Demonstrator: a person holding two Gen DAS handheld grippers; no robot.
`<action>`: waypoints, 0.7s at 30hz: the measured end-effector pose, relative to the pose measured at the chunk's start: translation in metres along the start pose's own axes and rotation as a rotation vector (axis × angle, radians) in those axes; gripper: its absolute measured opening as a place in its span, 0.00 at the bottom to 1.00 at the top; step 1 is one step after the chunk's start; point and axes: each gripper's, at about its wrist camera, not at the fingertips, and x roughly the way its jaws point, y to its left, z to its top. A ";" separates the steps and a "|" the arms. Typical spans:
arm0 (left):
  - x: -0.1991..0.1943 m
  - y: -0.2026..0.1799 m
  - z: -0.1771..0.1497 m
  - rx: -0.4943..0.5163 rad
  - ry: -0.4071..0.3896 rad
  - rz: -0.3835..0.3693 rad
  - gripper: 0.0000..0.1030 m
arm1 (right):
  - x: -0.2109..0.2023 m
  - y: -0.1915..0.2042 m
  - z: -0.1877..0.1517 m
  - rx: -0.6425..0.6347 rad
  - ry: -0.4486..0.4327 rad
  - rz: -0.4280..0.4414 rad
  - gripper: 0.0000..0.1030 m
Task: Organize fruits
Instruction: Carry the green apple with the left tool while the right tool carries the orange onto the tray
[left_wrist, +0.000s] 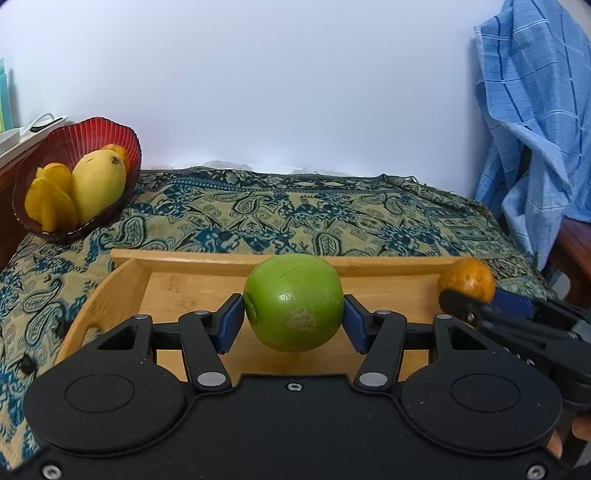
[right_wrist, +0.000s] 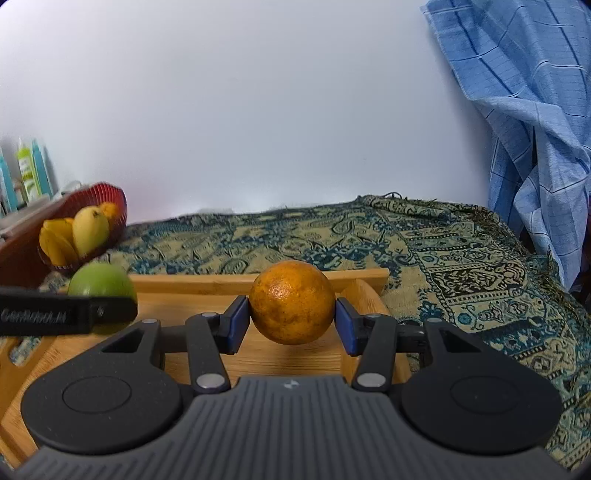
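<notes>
Our left gripper (left_wrist: 294, 318) had its blue pads (left_wrist: 231, 321) pressed against both sides of a round green apple (left_wrist: 294, 302), which hung clear above the floor of a shallow wooden tray (left_wrist: 122, 291). Our right gripper (right_wrist: 291, 322) was clamped the same way on a round orange with mottled skin (right_wrist: 291, 301), also lifted over the tray, toward its right end. The two grippers sat side by side, the apple to the left of the orange. The tray rested on a paisley-patterned blue and tan cloth (left_wrist: 258, 206) covering the table. At the far left stood a ribbed red glass bowl (left_wrist: 122, 136) already holding a yellow mango (left_wrist: 99, 182), yellow starfruit pieces (left_wrist: 50, 201) and something orange behind them. A blue checked fabric (left_wrist: 535, 122) hung at the far right.

We judged the step to be carrying both fruits from the tray. The next move probably called for bringing each one far and left over the bowl's rim, then lowering gently so nothing rolled out or struck the glass.
</notes>
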 end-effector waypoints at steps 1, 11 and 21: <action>0.004 -0.001 0.001 0.002 0.000 0.001 0.53 | 0.002 -0.001 0.001 0.003 0.005 0.009 0.52; 0.025 -0.007 0.004 0.009 0.023 0.001 0.53 | 0.018 -0.004 0.008 0.031 0.082 0.022 0.52; 0.032 -0.012 -0.001 0.029 0.032 0.009 0.53 | 0.021 -0.008 0.009 0.065 0.094 0.027 0.52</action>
